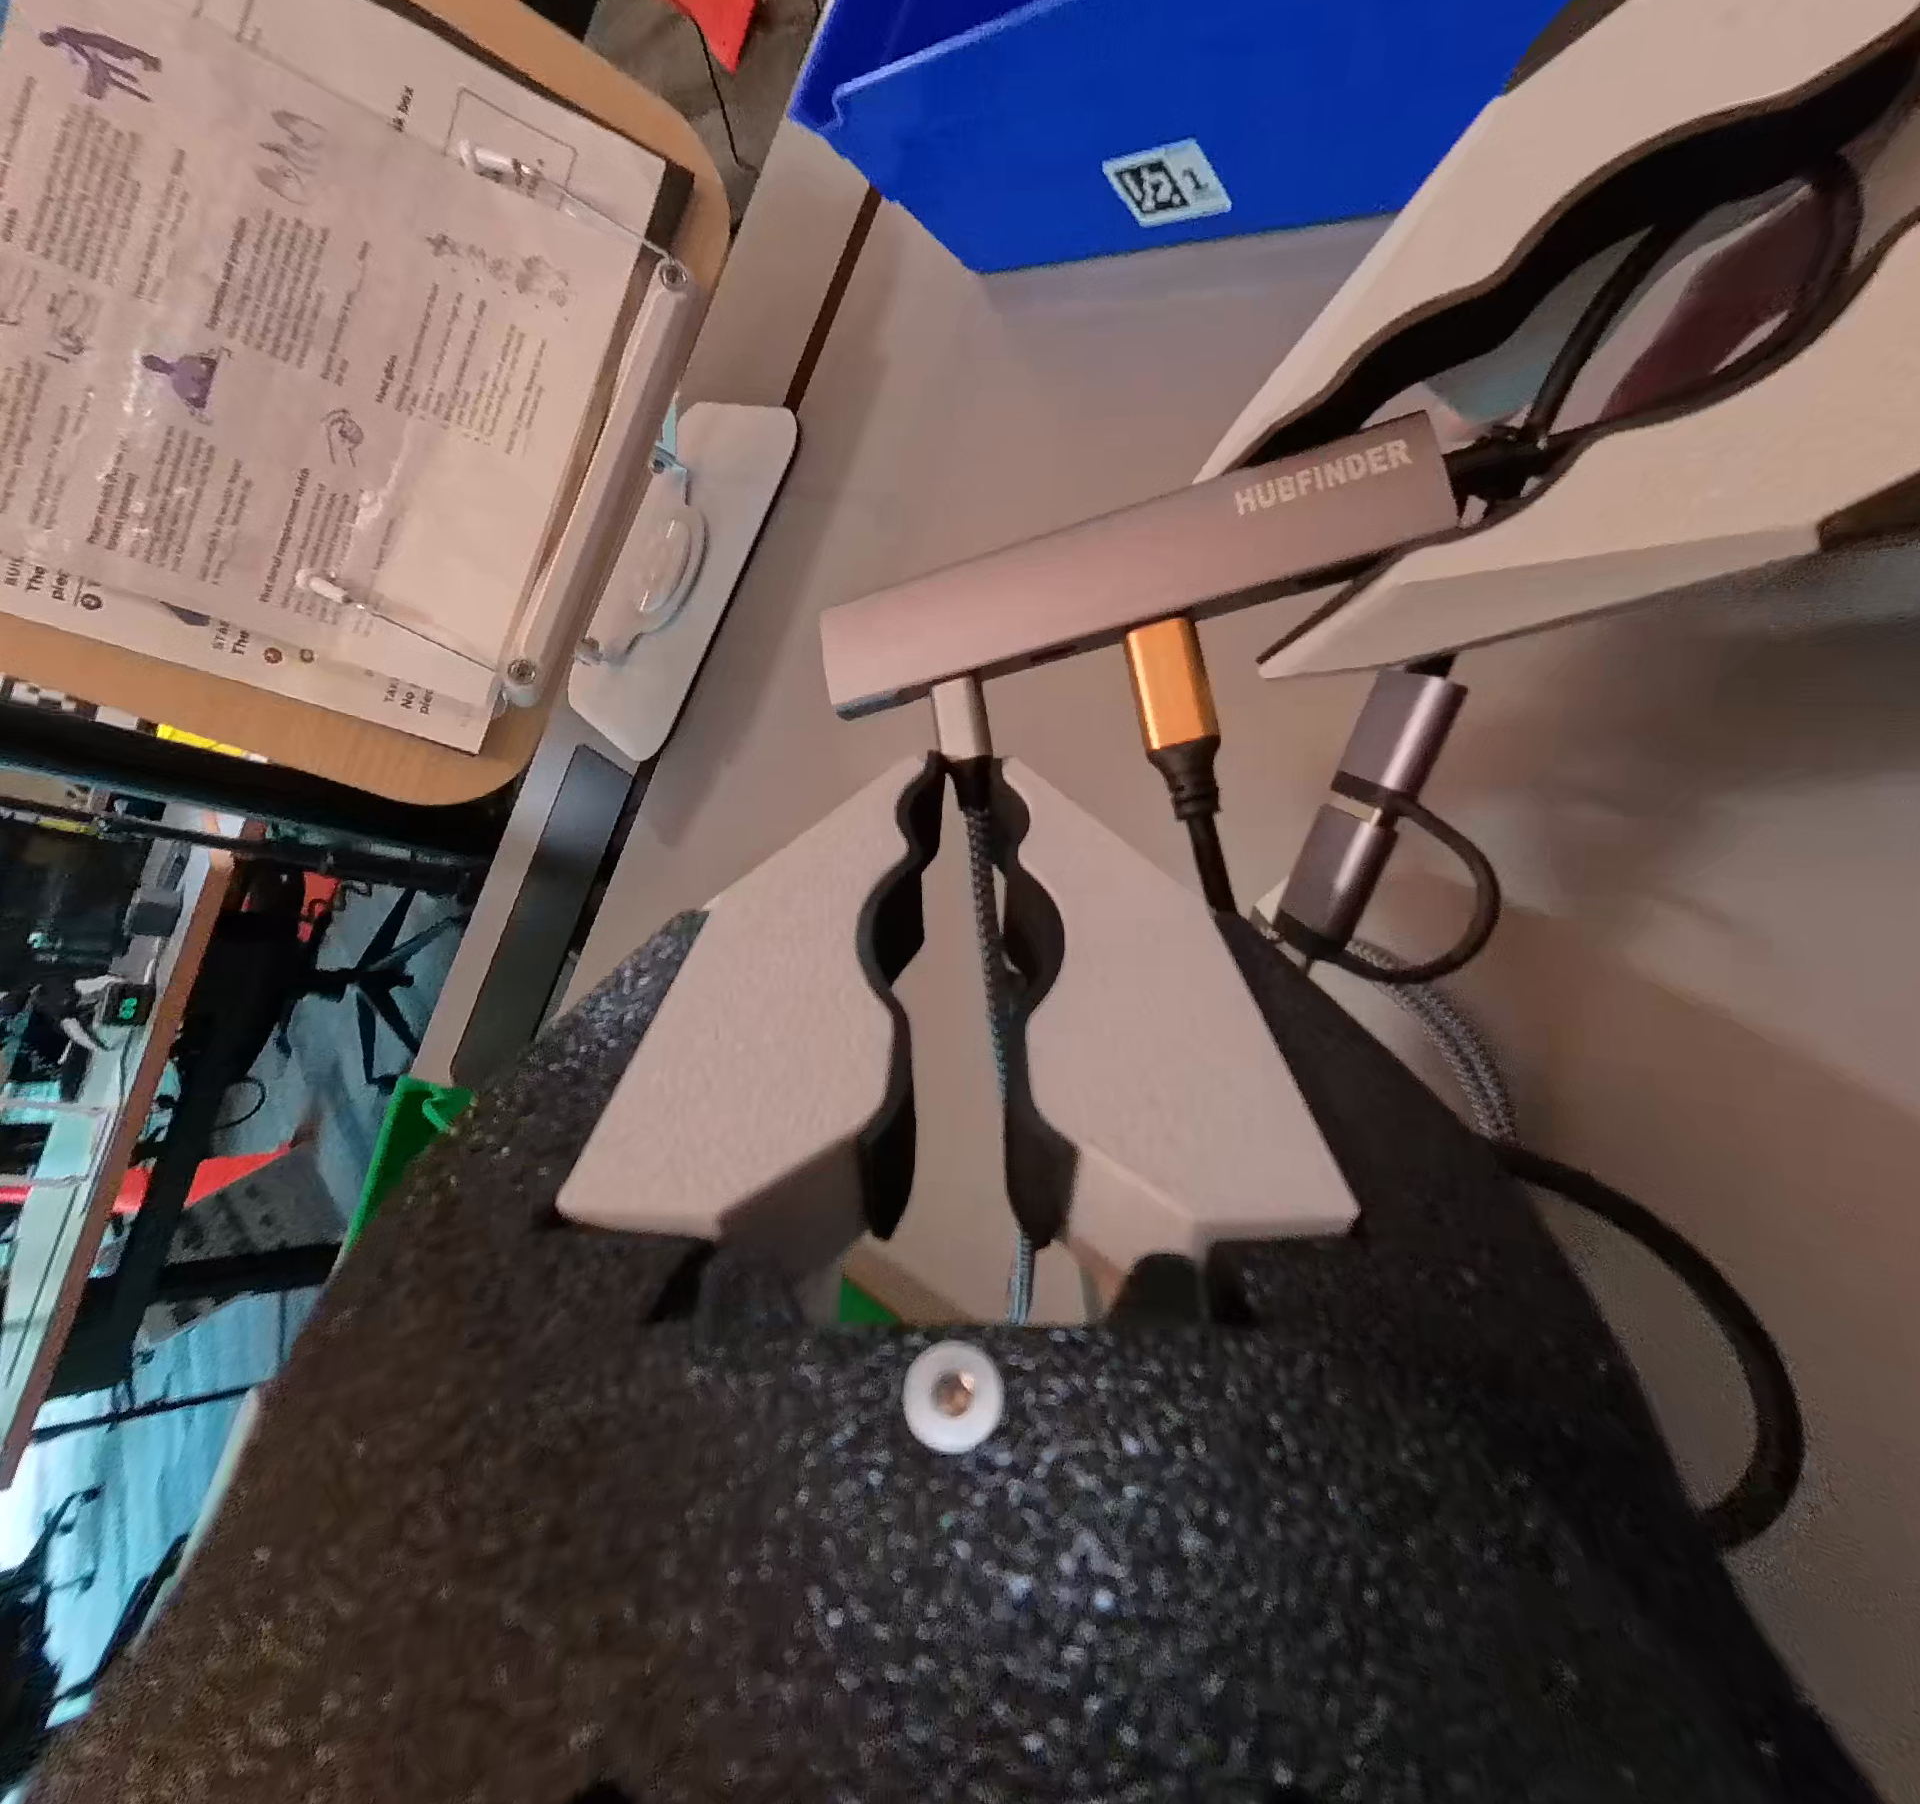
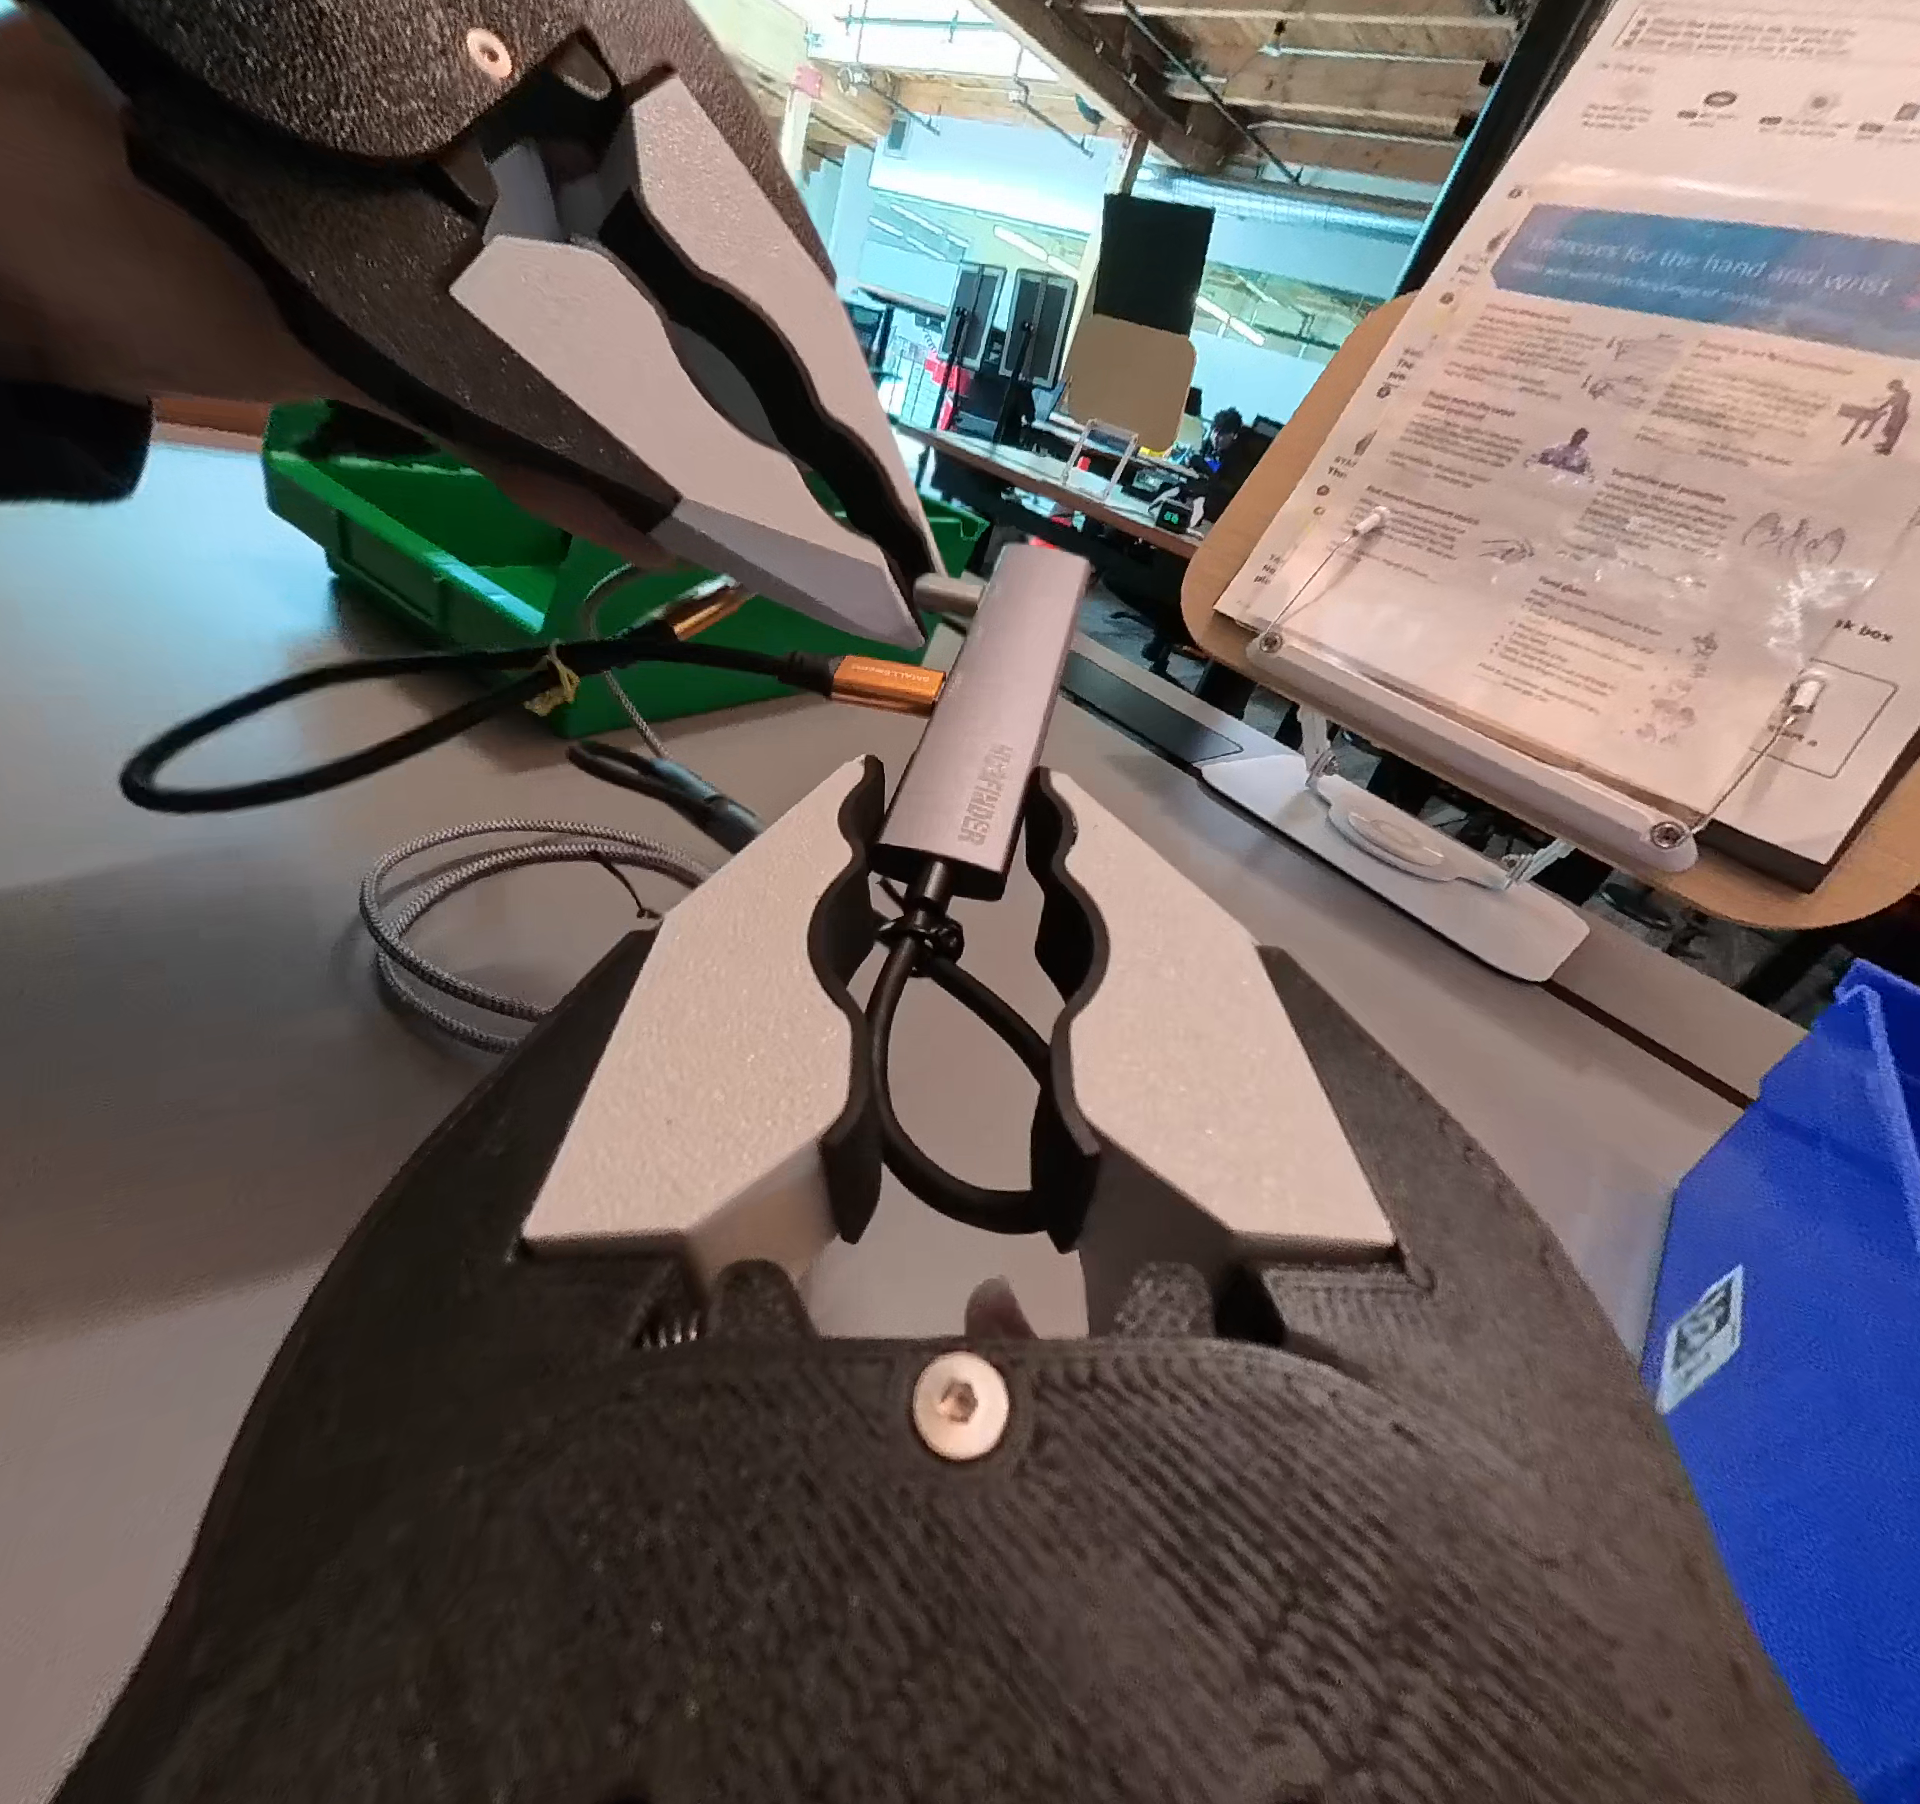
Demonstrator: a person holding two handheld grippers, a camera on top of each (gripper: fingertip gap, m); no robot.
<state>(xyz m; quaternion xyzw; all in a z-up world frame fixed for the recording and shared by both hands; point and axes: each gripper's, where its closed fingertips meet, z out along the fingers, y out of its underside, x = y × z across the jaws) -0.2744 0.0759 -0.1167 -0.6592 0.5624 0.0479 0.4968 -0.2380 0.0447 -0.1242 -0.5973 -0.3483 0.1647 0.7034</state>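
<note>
In the left wrist view, just beyond the fingertips, the left gripper (image 1: 964, 767) is clenched on the braided cable (image 1: 987, 923) right behind its silver plug (image 1: 958, 710), which sits in a side port of the grey hub (image 1: 1132, 559). The pinch lands on the cable's neck rather than on the hub, apparently so that the plug alone can be worked along its own axis. Just to the right, an orange-sleeved plug (image 1: 1169, 689) occupies another port, and farther right a grey adapter (image 1: 1371, 798) hangs beside the hub on its own lead. The hub's far end disappears between the pale fingers of the right gripper (image 1: 1538, 466), and a blue bin (image 1: 1039, 92) stands well beyond on the grey table (image 1: 1039, 352), with a document stand (image 1: 312, 352) at far left. In the right wrist view, the right gripper (image 2: 951, 798) grasps the hub (image 2: 987, 715) by its near end, where its own black tail cable (image 2: 935, 1079) loops back between the fingers; this seems to brace the body against the other tool. The left gripper (image 2: 920, 601) reaches in from the upper left, its tips meeting at the silver plug (image 2: 948, 594) on the hub's left side. The orange-sleeved plug (image 2: 888, 684) enters just nearer, a green bin (image 2: 436, 528) lies behind it, and the blue bin (image 2: 1787, 1235) sits at near right.
</note>
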